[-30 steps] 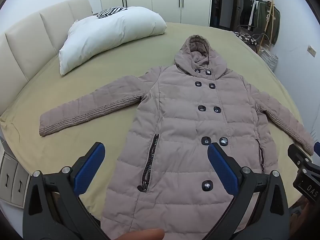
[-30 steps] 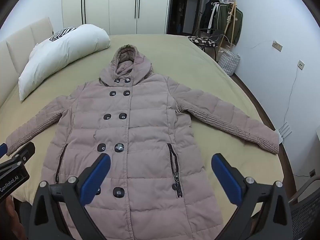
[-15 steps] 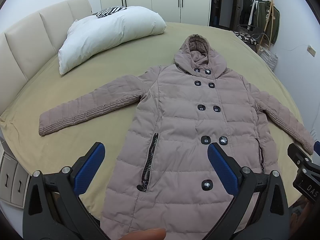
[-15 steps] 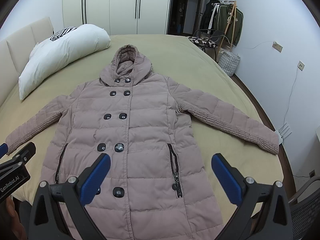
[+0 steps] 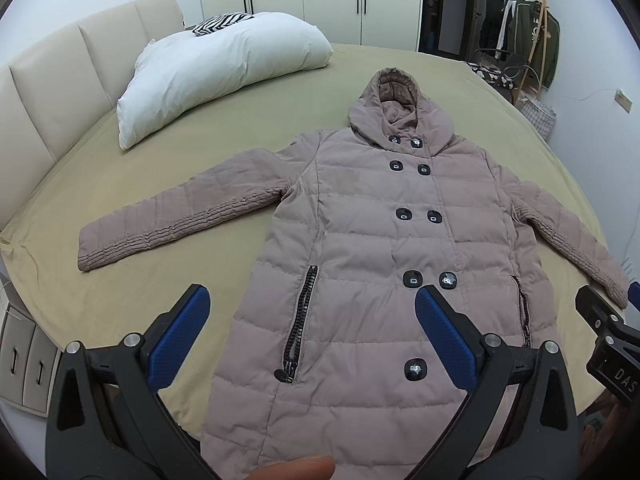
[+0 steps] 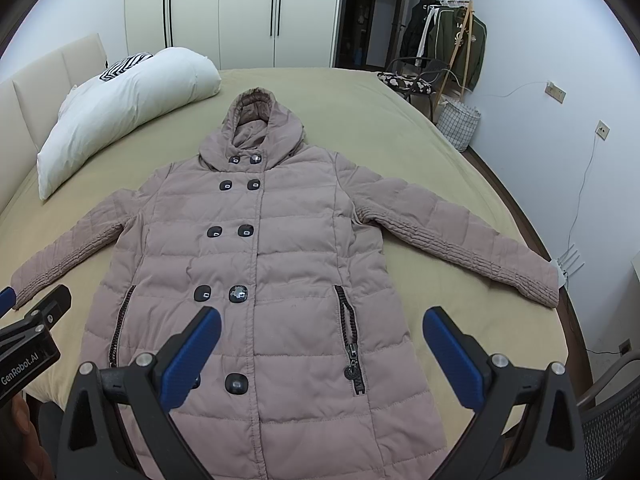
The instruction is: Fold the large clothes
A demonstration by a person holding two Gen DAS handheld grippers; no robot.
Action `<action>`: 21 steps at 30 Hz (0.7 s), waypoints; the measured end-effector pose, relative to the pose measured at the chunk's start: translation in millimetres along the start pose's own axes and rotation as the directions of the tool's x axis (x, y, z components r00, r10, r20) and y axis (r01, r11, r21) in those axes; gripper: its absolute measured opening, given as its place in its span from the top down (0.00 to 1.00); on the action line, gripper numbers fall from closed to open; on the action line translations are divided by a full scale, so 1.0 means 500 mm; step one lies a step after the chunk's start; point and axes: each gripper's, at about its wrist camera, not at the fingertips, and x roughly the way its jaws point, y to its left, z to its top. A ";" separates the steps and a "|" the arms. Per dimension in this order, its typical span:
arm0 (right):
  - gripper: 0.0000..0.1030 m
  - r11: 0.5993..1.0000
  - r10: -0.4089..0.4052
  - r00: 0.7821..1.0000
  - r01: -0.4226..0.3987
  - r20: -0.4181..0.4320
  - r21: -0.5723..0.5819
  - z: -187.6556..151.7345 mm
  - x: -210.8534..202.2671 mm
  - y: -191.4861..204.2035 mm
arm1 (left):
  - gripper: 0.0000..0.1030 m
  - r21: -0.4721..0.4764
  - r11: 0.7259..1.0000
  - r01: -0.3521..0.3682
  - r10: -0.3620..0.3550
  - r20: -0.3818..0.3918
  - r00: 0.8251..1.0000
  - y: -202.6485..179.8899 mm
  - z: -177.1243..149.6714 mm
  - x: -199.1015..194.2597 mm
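Currently the coat (image 5: 384,248) lies flat, face up, on the bed (image 5: 120,280), hood (image 5: 396,108) toward the far end, both sleeves spread out from the body. Buttoned closed, unfolded.

Left gripper (image 5: 312,320): jaws wide apart, holding nothing, hovering above the coat's lower left side near the left pocket zip (image 5: 300,312). Right gripper (image 6: 322,340): jaws wide apart too, nothing held, above the lower right side, with the right pocket zip (image 6: 350,340) between its fingers.

Edges/room:
- Bare sheet all around the coat's left sleeve (image 5: 180,220) and between that sleeve and the pillow (image 5: 224,68).
- Right sleeve (image 6: 460,248) runs out close to the bed's rim; its cuff sits just beside the edge.
- Coat hem runs below both frames, so where it sits against the near edge can't be told.
- Pillow is well apart from the coat, beside the headboard (image 5: 72,80).

Writing: "GenRobot.AI" on the left gripper's body, readable in the right view only. "DAS" on the right gripper's body, in the left view, cut off.

View differences: the right view shows the wall socket (image 6: 602,130) and basket (image 6: 458,124) past the coat's right sleeve. The left view shows the drawers (image 5: 24,364) beyond the left cuff. The clothes rack (image 6: 448,40) shows in both.
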 end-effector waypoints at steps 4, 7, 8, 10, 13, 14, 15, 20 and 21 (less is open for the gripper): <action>0.00 1.000 0.000 1.000 0.000 0.000 0.000 0.000 0.000 0.000 | 0.00 0.000 1.000 0.000 0.000 -0.001 1.000 -0.001 0.000 0.000; 0.00 1.000 -0.001 1.000 0.001 0.000 0.000 0.000 0.000 0.000 | 0.00 0.001 1.000 -0.003 0.003 0.000 1.000 -0.001 -0.001 0.001; 0.00 1.000 0.001 1.000 -0.001 0.000 0.000 0.000 0.000 0.000 | 0.00 0.002 1.000 -0.005 0.005 -0.001 1.000 -0.001 -0.001 0.001; 0.00 1.000 0.000 1.000 0.000 -0.001 0.000 0.000 0.000 0.000 | 0.00 0.002 1.000 -0.002 0.002 -0.001 1.000 -0.002 0.000 0.001; 0.00 1.000 0.000 1.000 0.000 0.000 -0.001 0.000 0.000 0.001 | 0.00 0.000 1.000 -0.002 0.002 -0.002 1.000 -0.004 0.000 0.001; 0.00 1.000 0.000 1.000 0.000 0.000 -0.001 0.001 0.000 0.001 | 0.00 -0.001 1.000 -0.004 0.004 -0.002 1.000 -0.005 -0.001 0.002; 0.00 1.000 0.000 1.000 0.000 0.000 -0.001 0.001 0.000 0.001 | 0.00 0.000 1.000 -0.003 0.003 -0.002 1.000 -0.004 0.000 0.001; 0.00 1.000 0.000 1.000 0.000 -0.001 -0.001 0.001 0.000 0.002 | 0.00 0.001 1.000 -0.003 0.003 -0.001 1.000 -0.004 -0.001 0.002; 0.00 1.000 0.000 1.000 0.000 -0.001 -0.001 0.001 0.000 0.002 | 0.00 0.001 1.000 -0.003 0.003 -0.001 1.000 -0.004 0.000 0.002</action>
